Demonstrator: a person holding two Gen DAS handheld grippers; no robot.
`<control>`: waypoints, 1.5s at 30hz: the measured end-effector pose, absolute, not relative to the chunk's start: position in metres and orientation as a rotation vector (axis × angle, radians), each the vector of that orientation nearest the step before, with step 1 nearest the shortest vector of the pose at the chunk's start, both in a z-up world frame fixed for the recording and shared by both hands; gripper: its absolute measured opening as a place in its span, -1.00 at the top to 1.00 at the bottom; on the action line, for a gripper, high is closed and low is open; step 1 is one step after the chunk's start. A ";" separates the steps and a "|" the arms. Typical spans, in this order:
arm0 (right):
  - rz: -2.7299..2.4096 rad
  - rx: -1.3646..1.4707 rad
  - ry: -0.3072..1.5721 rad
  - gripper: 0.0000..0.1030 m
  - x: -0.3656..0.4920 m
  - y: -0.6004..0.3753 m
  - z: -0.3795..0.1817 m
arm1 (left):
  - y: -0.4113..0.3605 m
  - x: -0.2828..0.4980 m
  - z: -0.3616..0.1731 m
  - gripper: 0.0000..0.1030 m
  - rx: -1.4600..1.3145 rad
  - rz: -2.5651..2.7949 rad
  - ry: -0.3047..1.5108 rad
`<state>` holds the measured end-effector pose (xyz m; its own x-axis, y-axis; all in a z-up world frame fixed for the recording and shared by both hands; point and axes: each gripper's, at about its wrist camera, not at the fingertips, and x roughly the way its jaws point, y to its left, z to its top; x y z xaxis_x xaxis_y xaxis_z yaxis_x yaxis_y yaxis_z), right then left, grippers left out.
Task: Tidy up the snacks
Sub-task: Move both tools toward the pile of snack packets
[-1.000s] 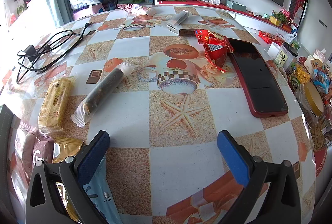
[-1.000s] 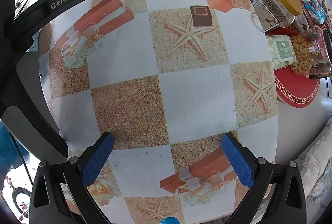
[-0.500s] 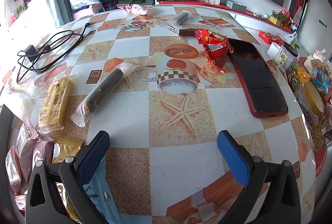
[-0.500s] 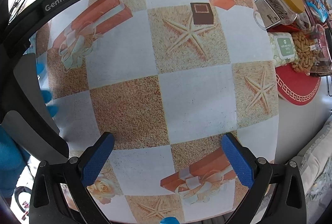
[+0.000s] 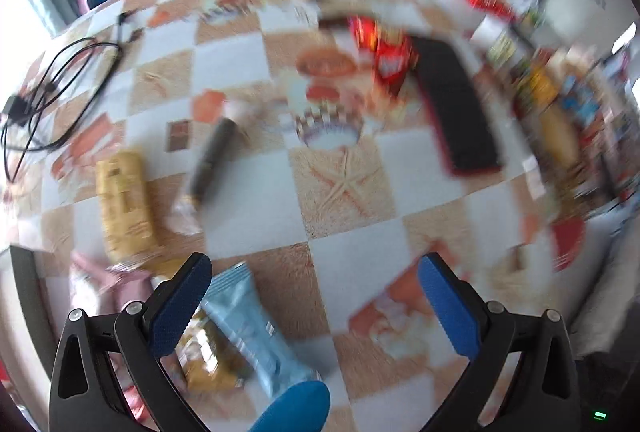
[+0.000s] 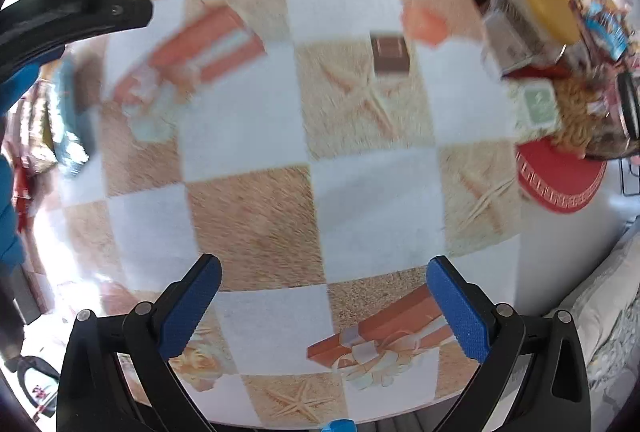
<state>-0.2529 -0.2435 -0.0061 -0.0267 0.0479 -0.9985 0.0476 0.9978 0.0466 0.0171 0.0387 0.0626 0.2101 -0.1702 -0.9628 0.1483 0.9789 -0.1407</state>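
Both the left gripper and right gripper have black frames with silver screws beside ribbed blue finger pads, set wide apart.

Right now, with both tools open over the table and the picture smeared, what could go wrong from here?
1. The phone lies flat among the snacks, right beside the red packet; a grab there might catch or push it.
2. The black cable is looped on the table and could snag.
3. The left tool hangs open just above the blue packet; in this blur, a hurried close may miss.
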 end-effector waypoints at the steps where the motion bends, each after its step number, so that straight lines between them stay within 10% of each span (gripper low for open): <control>1: 0.012 0.070 1.585 -1.00 -0.253 -0.239 0.002 | 0.044 0.015 0.075 -1.00 -0.065 -0.239 1.315; 16: 0.289 -0.133 1.318 -1.00 -0.260 -0.092 0.116 | 0.126 0.031 0.201 -1.00 -0.414 -0.295 1.149; 45: 0.372 -0.239 1.296 -1.00 -0.293 -0.029 0.143 | 0.196 0.010 0.241 -1.00 -0.433 -0.204 1.073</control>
<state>-0.2930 -0.0292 0.1430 0.2244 0.1341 -0.9652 -0.3981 0.9167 0.0348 0.0102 0.1965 0.2406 0.4693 -0.3669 -0.8032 -0.0462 0.8981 -0.4373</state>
